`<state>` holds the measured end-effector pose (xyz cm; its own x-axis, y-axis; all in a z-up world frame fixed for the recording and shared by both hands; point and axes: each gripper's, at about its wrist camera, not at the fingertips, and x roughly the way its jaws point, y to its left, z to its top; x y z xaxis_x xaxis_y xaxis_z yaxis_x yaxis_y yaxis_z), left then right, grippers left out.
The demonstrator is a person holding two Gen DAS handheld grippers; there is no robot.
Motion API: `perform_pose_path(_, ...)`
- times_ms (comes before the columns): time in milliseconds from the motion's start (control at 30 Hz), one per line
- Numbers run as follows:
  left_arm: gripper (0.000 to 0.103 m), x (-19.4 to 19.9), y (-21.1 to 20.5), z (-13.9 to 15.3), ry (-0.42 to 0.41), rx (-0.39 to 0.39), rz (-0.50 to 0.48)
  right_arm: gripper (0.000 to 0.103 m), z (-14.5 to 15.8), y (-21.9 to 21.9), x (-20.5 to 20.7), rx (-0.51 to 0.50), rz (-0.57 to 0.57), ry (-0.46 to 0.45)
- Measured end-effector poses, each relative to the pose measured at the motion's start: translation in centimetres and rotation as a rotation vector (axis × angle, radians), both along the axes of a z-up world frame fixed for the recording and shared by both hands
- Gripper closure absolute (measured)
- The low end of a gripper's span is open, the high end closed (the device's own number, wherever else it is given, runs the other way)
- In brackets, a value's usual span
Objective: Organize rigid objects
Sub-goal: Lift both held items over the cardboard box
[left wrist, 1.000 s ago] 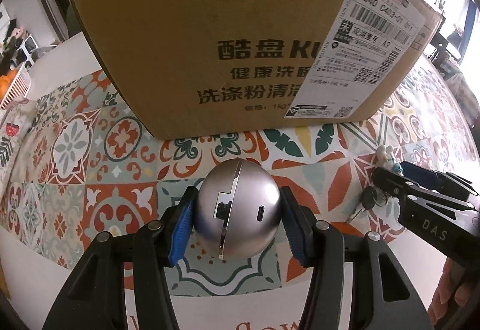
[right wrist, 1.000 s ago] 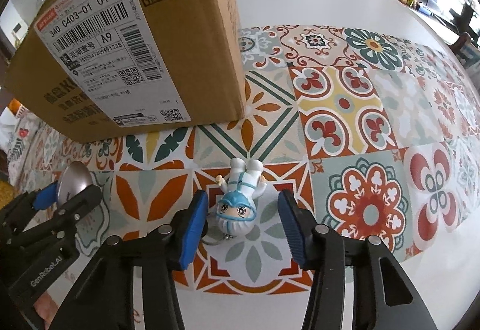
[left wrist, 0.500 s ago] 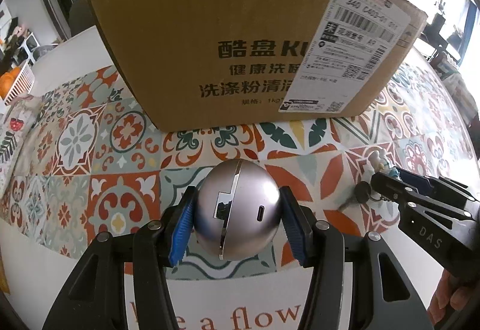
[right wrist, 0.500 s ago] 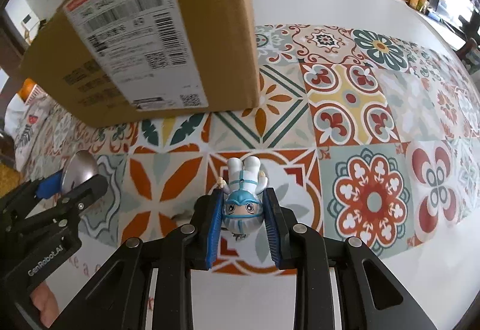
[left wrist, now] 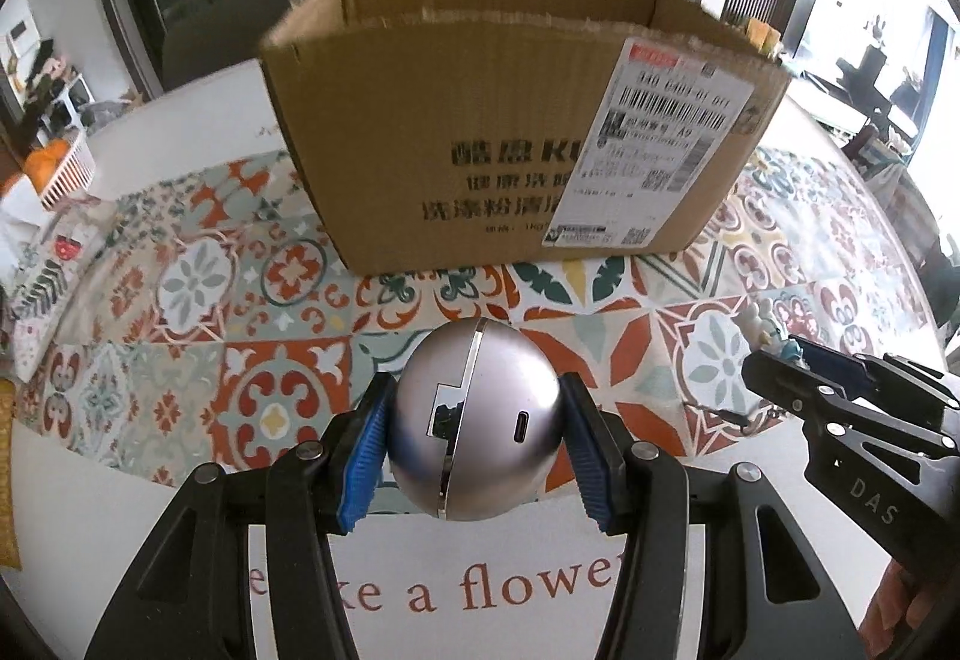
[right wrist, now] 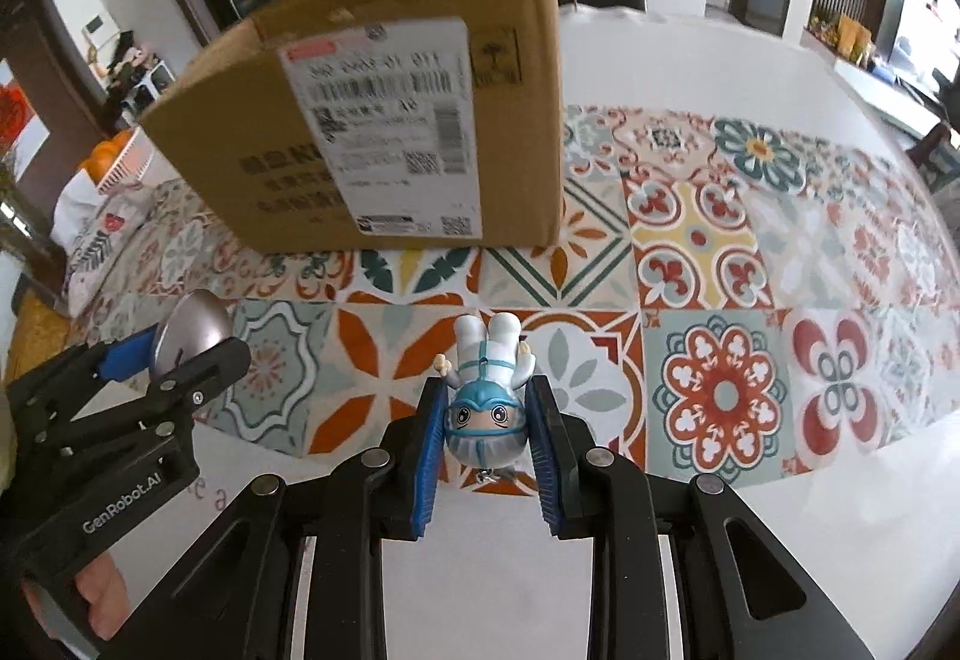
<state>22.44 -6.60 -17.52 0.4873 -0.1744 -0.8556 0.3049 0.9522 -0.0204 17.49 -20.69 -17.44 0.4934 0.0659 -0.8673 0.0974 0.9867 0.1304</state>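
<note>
Left tongs [left wrist: 474, 441] clamped on silver ball [left wrist: 474, 420], raised over patterned tabletop [left wrist: 180, 336] in front of open cardboard box [left wrist: 468, 168]; right tongs [right wrist: 487, 435] gripping astronaut figurine [right wrist: 487, 408] by its helmet, feet pointing toward box, keyring dangling beneath

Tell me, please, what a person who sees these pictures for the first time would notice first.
First, the shiny silver ball, clamped between the blue pads of the left gripper in the near middle of the left wrist view. Behind it, an open cardboard box with a white shipping label stands on the bright patterned tablecloth. The right gripper holds a small toy figure in blue and white by its head.
</note>
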Motion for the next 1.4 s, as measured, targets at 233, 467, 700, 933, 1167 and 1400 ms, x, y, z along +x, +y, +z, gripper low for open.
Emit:
perform_pose_path(233,0.049,-1.3,0.6,3.2,-0.061,-0.021,0.0,0.075,3.7,-0.1,-0.8,-0.028,0.023,-0.068)
perform_pose_path(467,0.049,-2.3,0.9,6.0,-0.112,-0.055,0.001,0.075,6.9,0.2,-1.5,-0.041,0.037,-0.133)
perform_pose_path(700,0.049,-2.5,1.4,8.7,-0.157,-0.093,0.007,0.075,10.0,0.5,-1.8,-0.043,0.049,-0.205)
perform_pose_path(933,0.049,-1.9,1.6,11.5,-0.198,-0.117,0.009,0.076,12.5,0.8,-1.1,-0.036,0.058,-0.272)
perform_pose_path(1167,0.049,-0.5,1.9,13.3,-0.241,-0.106,0.026,0.075,14.5,1.1,0.5,-0.043,0.069,-0.326)
perform_pose_path(1400,0.049,1.6,2.0,15.4,-0.274,-0.109,0.021,0.075,16.3,1.3,2.5,-0.036,0.084,-0.364)
